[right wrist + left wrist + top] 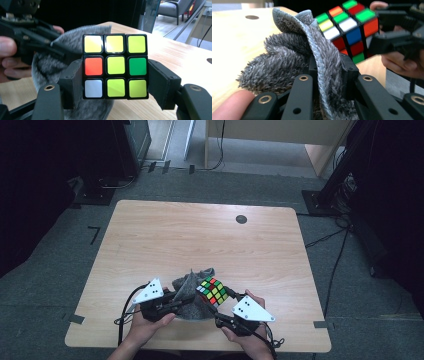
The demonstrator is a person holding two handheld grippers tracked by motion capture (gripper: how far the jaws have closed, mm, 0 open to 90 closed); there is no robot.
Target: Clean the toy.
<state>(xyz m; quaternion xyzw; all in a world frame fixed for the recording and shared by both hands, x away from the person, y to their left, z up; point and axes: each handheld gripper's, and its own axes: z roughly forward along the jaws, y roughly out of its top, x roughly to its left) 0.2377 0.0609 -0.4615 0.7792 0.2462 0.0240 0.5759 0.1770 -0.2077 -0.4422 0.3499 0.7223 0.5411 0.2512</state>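
Note:
A scrambled puzzle cube [213, 291] with mixed coloured stickers is held above the table's near edge. My right gripper [223, 304] is shut on the puzzle cube [115, 66], one pad on each side face. A grey fluffy cloth [192, 287] is bunched just left of the cube and touches it. My left gripper [186, 299] is shut on the grey cloth [322, 65], whose stitched hem runs up between the jaws. In the left gripper view the cube [348, 30] shows behind the cloth with the right gripper [387, 42] on it.
The light wooden table [200, 235] has a small dark round hole [241, 219] near its far right. Beyond the table lie grey carpet, cables and dark stands. Both hands rest at the near edge.

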